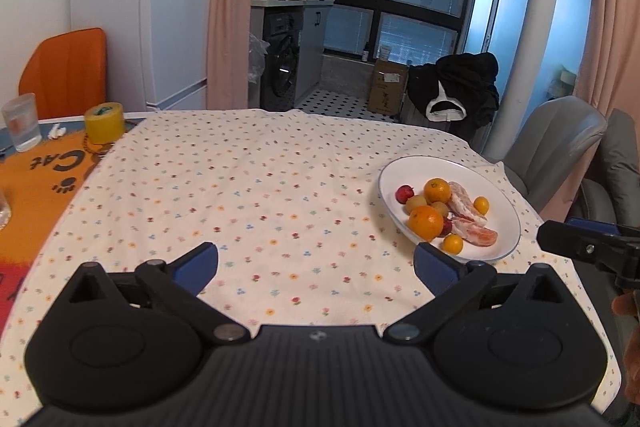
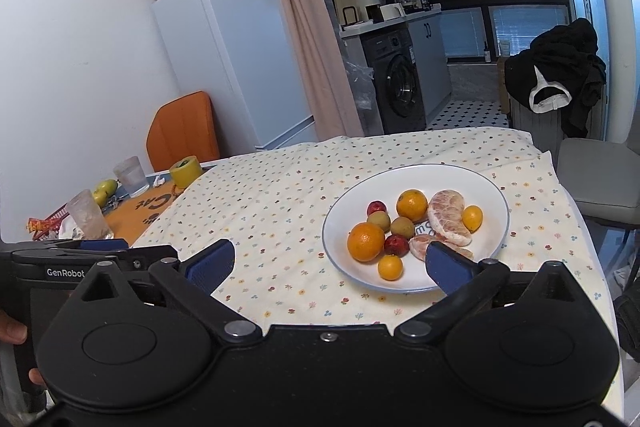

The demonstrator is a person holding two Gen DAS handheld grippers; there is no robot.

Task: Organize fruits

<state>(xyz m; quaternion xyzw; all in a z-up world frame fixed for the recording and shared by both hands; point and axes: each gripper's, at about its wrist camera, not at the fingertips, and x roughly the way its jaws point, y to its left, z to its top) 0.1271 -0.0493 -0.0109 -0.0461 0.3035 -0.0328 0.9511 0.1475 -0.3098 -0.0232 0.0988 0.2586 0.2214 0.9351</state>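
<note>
A white plate point(image 2: 460, 175) with a blue rim sits on the flowered tablecloth and holds a pile of fruit: two oranges point(image 2: 365, 241), small red fruits point(image 2: 396, 245), greenish-yellow ones point(image 2: 402, 227), small kumquats point(image 2: 390, 267) and peeled pomelo pieces point(image 2: 448, 211). In the left wrist view the same plate point(image 1: 500, 211) lies to the right, with an orange point(image 1: 425, 222) at its front. My right gripper point(image 2: 330, 263) hovers open just before the plate's near rim, nothing between its blue pads. My left gripper point(image 1: 318, 265) hangs open over bare cloth, left of the plate.
A yellow tape roll point(image 1: 105, 123), a glass point(image 1: 22, 122) and an orange cat mat point(image 1: 36, 171) sit at the table's left end. A yellow-green fruit point(image 2: 105, 190) and another glass point(image 2: 86, 215) lie there too. Grey chairs point(image 1: 560, 143) stand to the right, an orange chair point(image 1: 66, 71) behind.
</note>
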